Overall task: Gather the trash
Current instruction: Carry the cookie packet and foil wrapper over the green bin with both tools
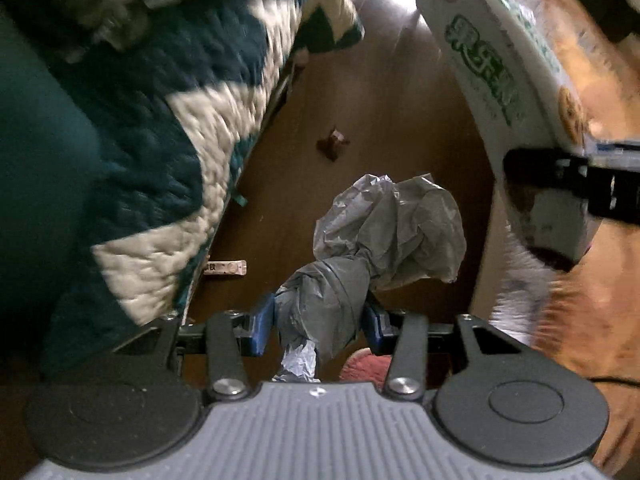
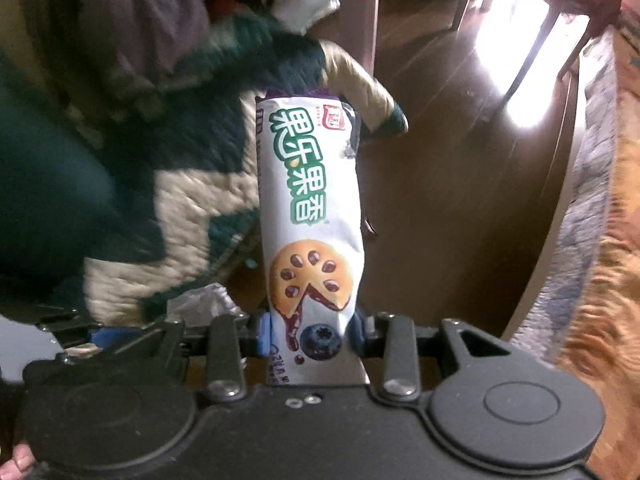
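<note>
My left gripper is shut on a bunched grey plastic trash bag and holds it above the wooden floor. My right gripper is shut on a white cookie wrapper with green letters and a blueberry picture. The same wrapper shows at the upper right of the left wrist view, with a right gripper finger across it. A brown scrap and a small white sachet lie on the floor below.
A teal and cream quilt hangs over furniture on the left. A fluffy orange and grey rug lies on the right. Chair legs stand ahead on the floor, with bright sunlight beyond. A pink slipper is below the left gripper.
</note>
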{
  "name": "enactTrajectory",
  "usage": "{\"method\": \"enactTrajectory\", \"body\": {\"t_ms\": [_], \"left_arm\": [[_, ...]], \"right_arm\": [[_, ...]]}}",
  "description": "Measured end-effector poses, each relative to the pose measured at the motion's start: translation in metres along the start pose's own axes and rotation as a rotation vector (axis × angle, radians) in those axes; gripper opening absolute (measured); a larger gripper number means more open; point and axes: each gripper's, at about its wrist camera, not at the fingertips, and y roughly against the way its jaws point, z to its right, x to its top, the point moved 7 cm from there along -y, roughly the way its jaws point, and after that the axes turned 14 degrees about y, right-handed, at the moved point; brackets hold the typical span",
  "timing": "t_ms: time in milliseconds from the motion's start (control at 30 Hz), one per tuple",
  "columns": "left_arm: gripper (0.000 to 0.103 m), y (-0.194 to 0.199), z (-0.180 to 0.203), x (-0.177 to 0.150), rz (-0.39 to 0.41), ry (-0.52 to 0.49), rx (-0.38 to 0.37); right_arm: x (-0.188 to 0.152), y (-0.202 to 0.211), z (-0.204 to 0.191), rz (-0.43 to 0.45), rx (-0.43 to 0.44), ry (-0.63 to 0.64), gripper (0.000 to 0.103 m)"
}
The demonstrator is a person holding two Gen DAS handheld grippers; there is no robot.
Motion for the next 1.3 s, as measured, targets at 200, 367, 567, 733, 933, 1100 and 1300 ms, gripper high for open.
{"method": "enactTrajectory", "body": {"t_ms": [200,367,567,733,933,1100,1300], "left_arm": [[0.044,0.101,-0.005,-0.003,-0.027,0.043,-0.019],[0.044,0.167,-0.023,-0.003,0.015,0.065,-0.062],[0.044,0.241,-0.060,0.010,0.085,0.106,-0.073],[0.044,0.283,-0.109,0.032,0.171,0.183,-0.047],[0.044,0.308,-0.174,0.066,0.238,0.257,0.001],[0.044,0.307,-0.219,0.089,0.258,0.302,0.056],[0.045,0.290,-0.248,0.111,0.220,0.300,0.084]], "right_arm": [[0.029,0.085,-0.027,0.014,-0.006,0.024,0.037],[0.048,0.141,-0.054,0.036,-0.029,0.073,0.037],[0.075,0.189,-0.096,0.069,-0.051,0.145,0.037],[0.100,0.204,-0.137,0.082,-0.019,0.177,0.037],[0.134,0.196,-0.201,0.075,0.041,0.200,0.037],[0.164,0.174,-0.247,0.049,0.063,0.211,0.037],[0.189,0.138,-0.284,-0.025,0.074,0.178,0.038]]}}
